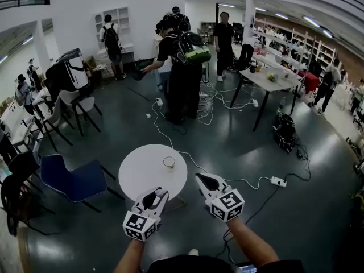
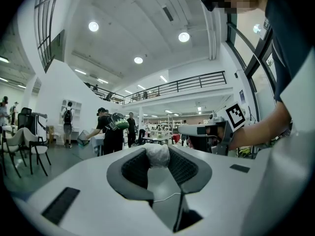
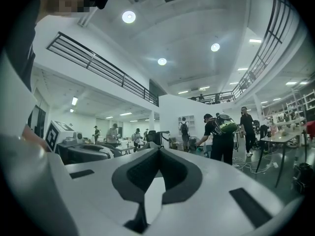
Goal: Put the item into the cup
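left gripper [image 1: 160, 194] clamps a pale wad [image 2: 157, 155], right gripper [image 1: 204, 180] pinched closed, cup [image 1: 169, 162] on round table [image 1: 139, 172].

The cup [image 1: 169, 162] on the round desk [image 1: 142, 172] is too small in the head view to tell what, if anything, lies inside it. The desk's near edge is hidden behind the left hand-held gripper [image 1: 161, 193]. The pale lump [image 2: 158, 155] clamped in that gripper cannot be made out from above. Its own view shows it crumpled and whitish, the lower part sunk between the pads, but not what it is. The left forearm [image 1: 132, 257] and right forearm [image 1: 253, 244] are cut off by the bottom edge. The people far back are too small to tell what they handle.
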Available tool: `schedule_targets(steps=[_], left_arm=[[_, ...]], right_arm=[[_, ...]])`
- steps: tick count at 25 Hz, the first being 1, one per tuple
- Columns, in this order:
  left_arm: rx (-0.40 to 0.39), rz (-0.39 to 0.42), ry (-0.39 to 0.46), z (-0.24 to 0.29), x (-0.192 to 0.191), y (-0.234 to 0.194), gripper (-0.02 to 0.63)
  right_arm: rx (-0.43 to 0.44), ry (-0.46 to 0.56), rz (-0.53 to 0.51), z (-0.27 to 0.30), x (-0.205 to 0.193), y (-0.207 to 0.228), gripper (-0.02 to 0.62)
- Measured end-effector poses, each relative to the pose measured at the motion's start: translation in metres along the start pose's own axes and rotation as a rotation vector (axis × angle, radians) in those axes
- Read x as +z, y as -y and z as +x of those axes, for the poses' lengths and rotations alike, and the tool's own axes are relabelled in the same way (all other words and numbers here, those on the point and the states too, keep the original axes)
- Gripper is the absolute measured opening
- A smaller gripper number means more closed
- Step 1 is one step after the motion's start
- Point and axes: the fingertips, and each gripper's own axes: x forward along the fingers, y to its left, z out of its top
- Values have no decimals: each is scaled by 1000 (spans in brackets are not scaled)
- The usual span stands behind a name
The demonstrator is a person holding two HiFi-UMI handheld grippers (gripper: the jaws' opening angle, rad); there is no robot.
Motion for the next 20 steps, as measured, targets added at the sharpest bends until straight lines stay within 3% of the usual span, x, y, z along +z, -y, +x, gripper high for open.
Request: schedule_targets(steps=[20], left_arm=[[55,-17,-2,25,-7,18,120]], right_arm=[[36,5,10,-14,-8,37,17]])
